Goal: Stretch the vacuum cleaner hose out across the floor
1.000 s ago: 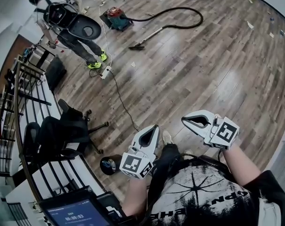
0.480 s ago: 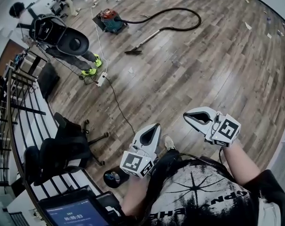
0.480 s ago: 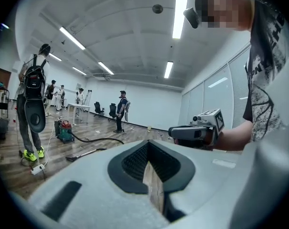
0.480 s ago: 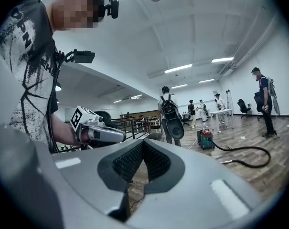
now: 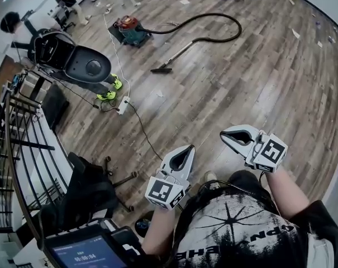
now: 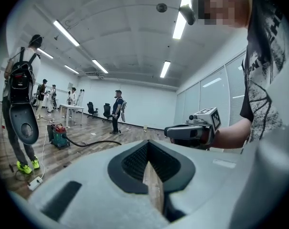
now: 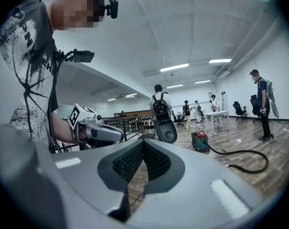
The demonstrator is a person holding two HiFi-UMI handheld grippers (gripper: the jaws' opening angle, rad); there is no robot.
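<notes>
The red and teal vacuum cleaner [image 5: 128, 28] stands far off on the wood floor. Its black hose [image 5: 224, 21] loops to the right and comes back to a wand ending in a floor nozzle [image 5: 161, 70]. Both grippers are held close to my body, far from the hose. My left gripper [image 5: 186, 149] is shut and empty, and my right gripper [image 5: 227, 135] is likewise shut with nothing in it. The left gripper view shows the vacuum cleaner [image 6: 58, 136] and hose [image 6: 94, 142] beyond the shut left gripper [image 6: 148, 146]. The right gripper view shows the vacuum cleaner [image 7: 200, 141] past the shut right gripper [image 7: 143, 144].
A person with a black backpack [image 5: 74, 60] stands at the left near a white power strip [image 5: 123, 105], whose cable runs across the floor. A black office chair [image 5: 87, 191] and a metal railing [image 5: 18, 149] are at my left. Scraps of litter dot the floor.
The head view has shifted: the chair and railing slid lower left, and the person with the backpack moved further left. Both grippers stayed shut and empty in front of me.
</notes>
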